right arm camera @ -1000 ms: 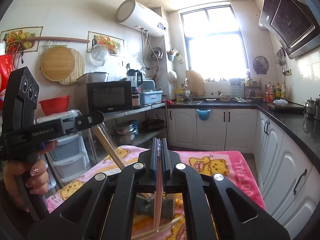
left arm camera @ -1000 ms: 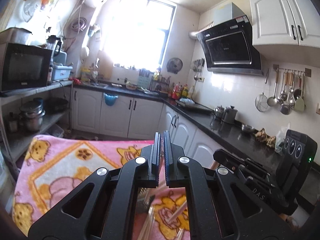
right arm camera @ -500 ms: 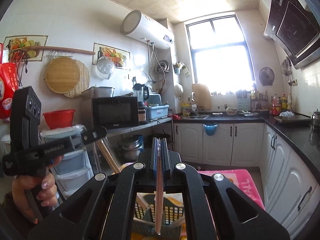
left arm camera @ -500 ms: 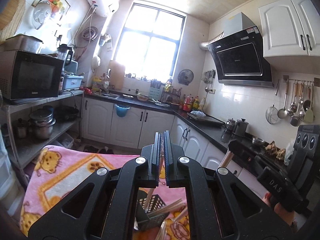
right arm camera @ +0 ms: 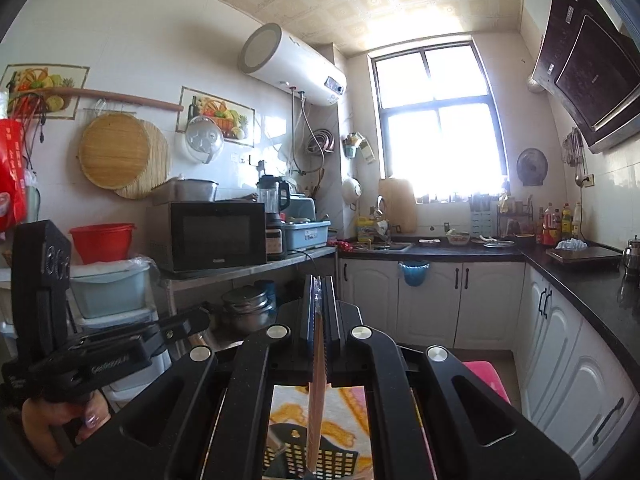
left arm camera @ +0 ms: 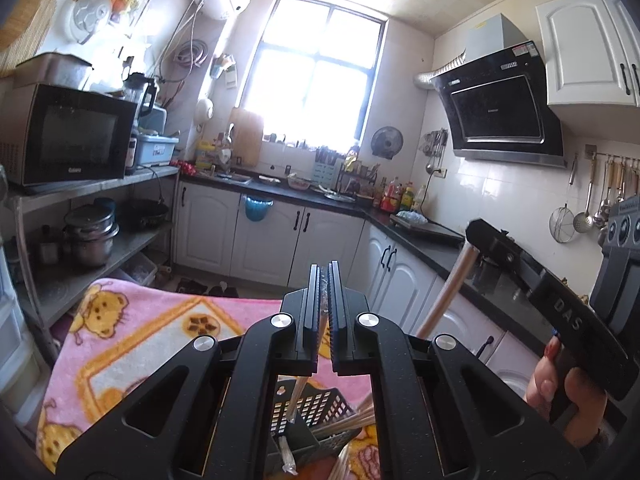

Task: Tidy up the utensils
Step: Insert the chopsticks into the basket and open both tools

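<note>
My left gripper [left arm camera: 324, 268] is shut on a thin chopstick [left arm camera: 299, 394] that hangs down into a black perforated basket [left arm camera: 324, 404]. Several wooden chopsticks [left arm camera: 354, 422] lean in that basket. My right gripper [right arm camera: 320, 280] is shut on a wooden chopstick [right arm camera: 317, 392] whose lower end hangs over the basket [right arm camera: 340, 460]. In the left wrist view the right gripper [left arm camera: 474, 236] is up at the right, and its chopstick [left arm camera: 444, 300] slants down toward the basket. The left gripper [right arm camera: 200, 320] shows at the lower left of the right wrist view, held by a hand [right arm camera: 60, 428].
The basket stands on a pink bear-pattern blanket [left arm camera: 132, 340] over a table. A steel shelf [left arm camera: 92, 188] with a microwave [left arm camera: 68, 136] and pots is to the left. White cabinets and a dark counter [left arm camera: 424, 232] run along the back and right.
Both grippers have risen with their chopsticks still gripped. The black basket has come into view beneath them, and the right gripper sits higher in the left wrist view.
</note>
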